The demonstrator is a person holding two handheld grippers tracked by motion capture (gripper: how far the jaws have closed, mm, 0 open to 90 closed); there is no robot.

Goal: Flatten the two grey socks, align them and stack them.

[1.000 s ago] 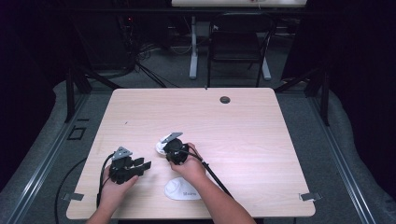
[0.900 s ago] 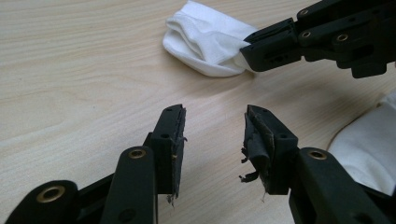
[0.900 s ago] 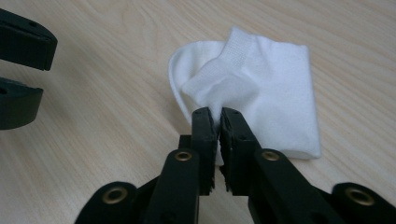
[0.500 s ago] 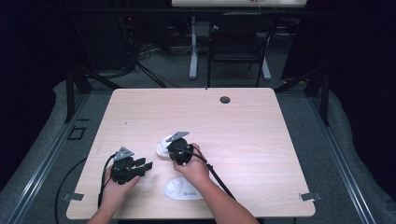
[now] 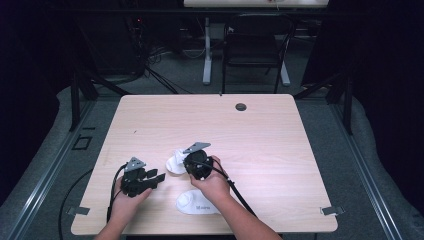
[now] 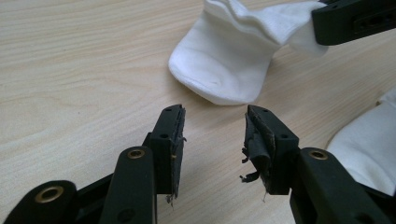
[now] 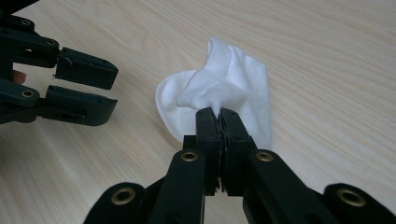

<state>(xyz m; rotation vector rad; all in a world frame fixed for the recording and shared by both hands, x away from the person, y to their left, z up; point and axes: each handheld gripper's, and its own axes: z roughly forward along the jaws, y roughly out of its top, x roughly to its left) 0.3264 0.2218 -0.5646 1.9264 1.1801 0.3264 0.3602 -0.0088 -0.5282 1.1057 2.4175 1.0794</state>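
Looks like sock-pairing job, pick-up step. Your right gripper (image 7: 219,114) pinched tight on sock (image 7: 224,88), cloth bunched between pads, rest of it draped on table (image 5: 280,130) near middle. Left gripper (image 6: 215,128) about half open, holding nothing, parked at sock's 8 o'clock. Second sock (image 5: 196,202) flat at 6 o'clock, by table's near edge. Next, I'd guess: carry held sock onto second one, or grab its loose end with left.

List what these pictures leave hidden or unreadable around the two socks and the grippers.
- High view: the held sock is partly hidden behind the right gripper.
- High view: the print on the second sock is too small to read.
- Left gripper view: that second sock is cut off by the right edge and the jaw.
- Right gripper view: the pinched fold sits between the shut jaws.
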